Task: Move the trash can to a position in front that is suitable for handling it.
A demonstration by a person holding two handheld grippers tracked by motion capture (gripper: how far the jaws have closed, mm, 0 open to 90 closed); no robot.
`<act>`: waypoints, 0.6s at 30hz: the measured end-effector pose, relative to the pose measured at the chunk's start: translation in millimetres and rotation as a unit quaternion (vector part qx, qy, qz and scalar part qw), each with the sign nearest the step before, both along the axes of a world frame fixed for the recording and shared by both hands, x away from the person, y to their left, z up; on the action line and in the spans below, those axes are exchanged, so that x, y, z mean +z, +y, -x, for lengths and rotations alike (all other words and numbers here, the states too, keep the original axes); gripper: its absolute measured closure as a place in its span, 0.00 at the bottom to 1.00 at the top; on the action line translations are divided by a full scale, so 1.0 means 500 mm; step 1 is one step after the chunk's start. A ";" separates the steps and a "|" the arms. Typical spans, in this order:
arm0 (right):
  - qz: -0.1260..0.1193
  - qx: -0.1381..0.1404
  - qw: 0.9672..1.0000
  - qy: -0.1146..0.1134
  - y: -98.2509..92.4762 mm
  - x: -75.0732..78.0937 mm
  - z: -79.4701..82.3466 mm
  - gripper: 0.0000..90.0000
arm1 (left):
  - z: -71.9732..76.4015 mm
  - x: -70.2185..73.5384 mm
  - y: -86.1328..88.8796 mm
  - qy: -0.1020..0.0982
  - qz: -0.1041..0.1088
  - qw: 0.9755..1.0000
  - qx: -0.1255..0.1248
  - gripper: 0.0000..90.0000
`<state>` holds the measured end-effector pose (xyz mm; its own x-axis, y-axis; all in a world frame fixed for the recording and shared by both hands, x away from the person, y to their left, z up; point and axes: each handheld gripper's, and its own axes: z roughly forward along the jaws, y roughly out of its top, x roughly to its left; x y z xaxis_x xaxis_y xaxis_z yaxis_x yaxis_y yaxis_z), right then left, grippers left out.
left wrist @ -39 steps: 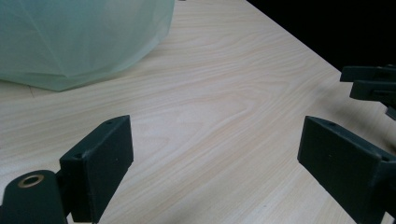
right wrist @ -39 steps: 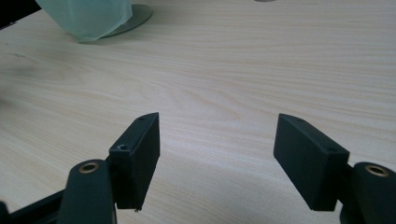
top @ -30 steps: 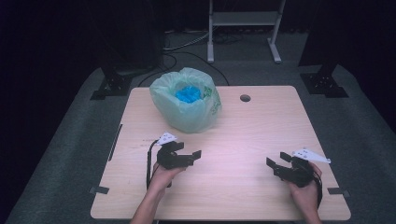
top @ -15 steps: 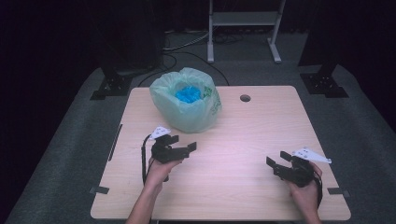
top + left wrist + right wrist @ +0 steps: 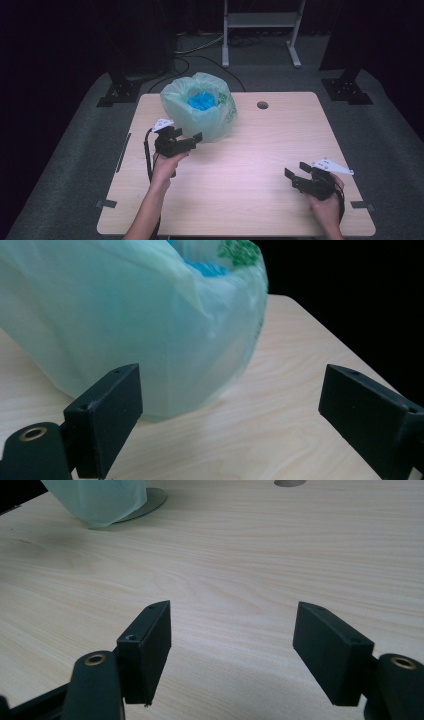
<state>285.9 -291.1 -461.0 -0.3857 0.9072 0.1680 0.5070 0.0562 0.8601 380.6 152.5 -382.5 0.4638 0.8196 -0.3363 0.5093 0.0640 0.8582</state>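
A pale green plastic bag point(image 5: 200, 107) stands open-mouthed on the wooden table point(image 5: 260, 150) at the back left, with something blue point(image 5: 201, 101) inside it. My left gripper point(image 5: 192, 139) is open just in front of the bag's lower left side, close to it but apart. In the left gripper view the bag point(image 5: 135, 320) looms right ahead of the spread jaws, nothing between them. My right gripper point(image 5: 295, 179) rests open near the table's front right, holding nothing. In the right gripper view the bag's lower corner point(image 5: 100, 500) sits far off at the top left.
A round cable hole point(image 5: 262, 105) pierces the table behind the middle. A white metal stand point(image 5: 260, 30) and dark equipment feet point(image 5: 117, 92) sit on the grey floor beyond the table. A black cable point(image 5: 147, 155) trails from the left gripper.
My left gripper has moved forward and slightly left, up to the bag's front side. The right gripper has stayed where it was.
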 end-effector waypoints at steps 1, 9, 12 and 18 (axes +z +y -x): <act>0.000 0.000 1.000 0.000 0.001 0.000 0.000 0.34 | -0.006 0.003 0.002 0.002 0.005 1.000 0.005 0.10; 0.004 0.004 1.000 0.000 0.005 -0.001 -0.002 0.34 | -0.053 0.024 0.012 0.010 0.022 0.999 0.040 0.10; 0.004 0.004 1.000 0.001 0.006 -0.002 -0.003 0.34 | -0.071 0.032 0.007 0.009 0.013 0.999 0.052 0.10; 0.006 0.006 1.000 0.001 0.008 -0.003 -0.003 0.34 | -0.121 0.031 -0.004 0.024 0.012 0.996 0.090 0.10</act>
<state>287.6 -287.2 -462.3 -0.3965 0.9043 0.1580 0.5082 0.0728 0.8582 441.0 150.2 -367.0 0.2919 0.8799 -0.3750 0.5285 0.1784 0.8300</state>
